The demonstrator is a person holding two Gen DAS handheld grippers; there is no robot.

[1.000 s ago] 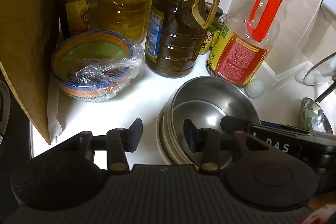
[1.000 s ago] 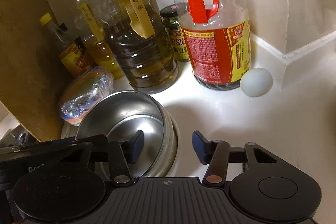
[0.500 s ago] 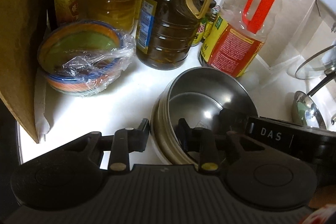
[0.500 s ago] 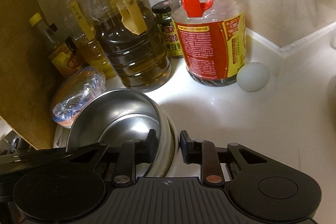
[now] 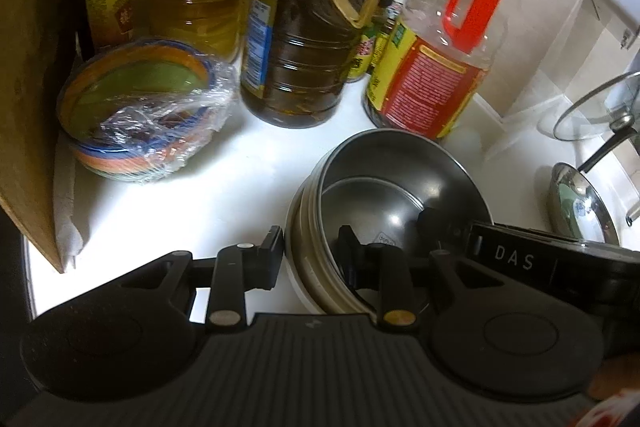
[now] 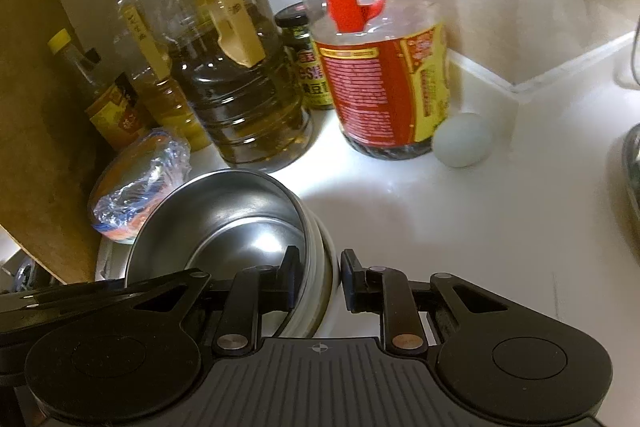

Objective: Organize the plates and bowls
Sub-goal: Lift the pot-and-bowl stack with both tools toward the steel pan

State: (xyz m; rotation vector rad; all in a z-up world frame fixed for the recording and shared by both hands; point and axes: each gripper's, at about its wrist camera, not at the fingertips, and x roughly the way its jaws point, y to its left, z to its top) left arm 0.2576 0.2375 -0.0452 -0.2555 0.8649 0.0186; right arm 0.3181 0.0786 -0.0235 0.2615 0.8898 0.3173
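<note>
Both grippers, left [image 5: 310, 261] and right [image 6: 320, 279], were closed on opposite rims of the nested steel bowls [image 5: 384, 187] on the counter [image 5: 240, 183]; stack gripped, apparently not yet lifted, moving and placing remained.

The egg [image 5: 468, 143] is mostly tucked behind the steel bowl stack [image 5: 384, 187], and the glass lid [image 5: 592, 107] runs off frame.
</note>
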